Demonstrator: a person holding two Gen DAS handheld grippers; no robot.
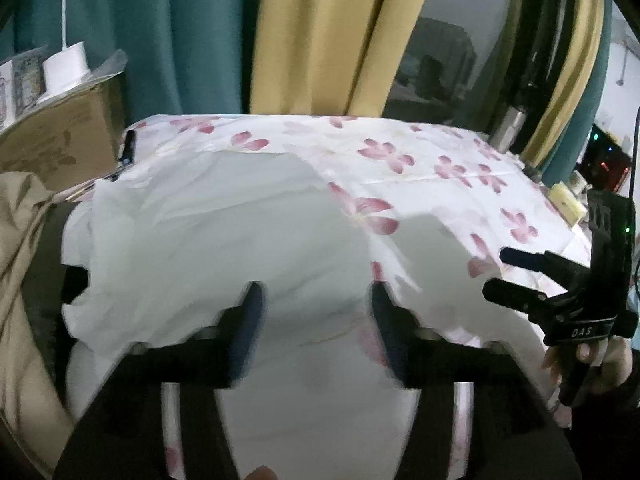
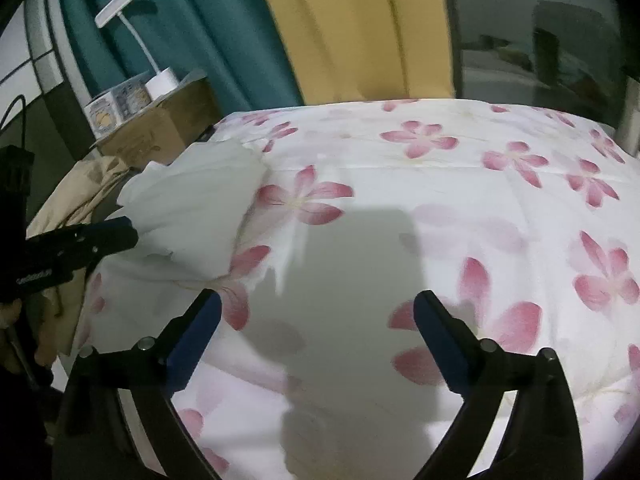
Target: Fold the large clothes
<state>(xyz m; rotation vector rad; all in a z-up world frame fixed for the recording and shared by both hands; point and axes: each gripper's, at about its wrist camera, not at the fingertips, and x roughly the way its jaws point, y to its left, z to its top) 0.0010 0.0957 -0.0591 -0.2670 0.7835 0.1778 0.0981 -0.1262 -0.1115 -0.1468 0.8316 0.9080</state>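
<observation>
Two claws hang over a bed (image 2: 460, 200) spread with a white quilt printed in pink blossoms. The left claw (image 1: 316, 300) is spread wide, its dark blue pads apart with nothing pinched between them; below and just ahead of it lies the white garment (image 1: 208, 232), rumpled and bunched on the left part of the bed, its ragged near edge close to the left finger. From the right wrist view the same garment (image 2: 192, 208) sits as a soft heap at the quilt's left side, with the left claw's black finger reaching in beside it. The right claw (image 2: 318, 308) is also spread, wider still, its blue pads (image 2: 196, 344) well apart and only bare flowered quilt showing between them; it touches no cloth. In the left wrist view the right claw (image 1: 496, 274) pokes in from the right edge, a hand (image 1: 592, 364) gripping its handle.

Behind the bed hang teal curtains (image 1: 168, 32) and a yellow curtain (image 1: 320, 32). At the left stands a cardboard box (image 2: 152, 128) with a white desk lamp (image 2: 156, 72) on it, and tan fabric (image 1: 24, 260) is piled beside the bed's left edge.
</observation>
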